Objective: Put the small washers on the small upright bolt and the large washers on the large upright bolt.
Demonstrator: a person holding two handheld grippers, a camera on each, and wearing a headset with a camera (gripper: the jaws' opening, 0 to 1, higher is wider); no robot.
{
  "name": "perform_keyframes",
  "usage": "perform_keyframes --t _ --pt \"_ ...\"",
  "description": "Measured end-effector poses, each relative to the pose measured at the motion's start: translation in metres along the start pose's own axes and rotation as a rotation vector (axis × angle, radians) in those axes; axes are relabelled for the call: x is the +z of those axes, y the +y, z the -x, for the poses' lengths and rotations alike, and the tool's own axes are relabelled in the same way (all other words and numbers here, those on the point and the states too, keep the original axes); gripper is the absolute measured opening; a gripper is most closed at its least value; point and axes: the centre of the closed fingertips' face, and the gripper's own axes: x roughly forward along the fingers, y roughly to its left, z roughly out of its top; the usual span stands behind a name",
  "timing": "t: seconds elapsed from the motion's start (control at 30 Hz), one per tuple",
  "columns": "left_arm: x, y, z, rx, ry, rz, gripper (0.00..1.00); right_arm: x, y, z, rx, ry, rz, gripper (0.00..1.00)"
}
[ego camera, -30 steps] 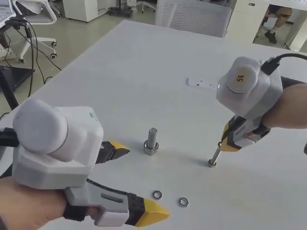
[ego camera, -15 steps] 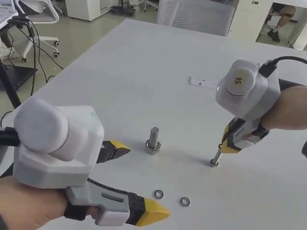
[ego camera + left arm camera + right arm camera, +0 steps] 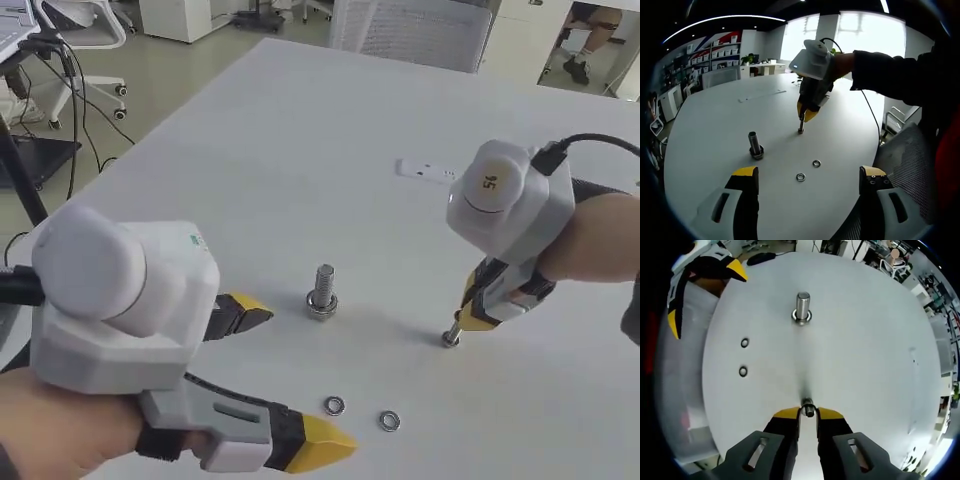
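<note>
The right gripper (image 3: 468,322) points down at the table (image 3: 300,140), its yellow-tipped jaws closed on the top of the small bolt (image 3: 451,338), which stands upright on the white surface; in the right gripper view the bolt's end sits pinched between the two tips. The left gripper (image 3: 290,378) is held low at the near edge with its jaws spread wide and nothing between them. In front of it lie a washer (image 3: 335,405) and a second washer (image 3: 389,420), flat on the table, near each other but apart, and on neither bolt. The large bolt (image 3: 323,290) stands upright between the two grippers, well apart from the small one, with a wider ring at its foot; beyond the right gripper a white strip (image 3: 425,170) lies flat on the table.
</note>
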Motion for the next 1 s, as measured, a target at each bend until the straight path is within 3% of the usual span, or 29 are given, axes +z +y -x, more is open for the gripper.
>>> perform_keyframes --t 0.5,1.0 --pt "-0.002 0.002 -0.001 0.001 0.010 0.006 0.82 -0.003 0.004 -0.021 0.035 0.001 -0.029 0.14" --pt "-0.003 0.001 -0.001 -0.001 0.015 0.007 0.82 -0.003 0.003 -0.028 0.034 -0.001 -0.037 0.14"
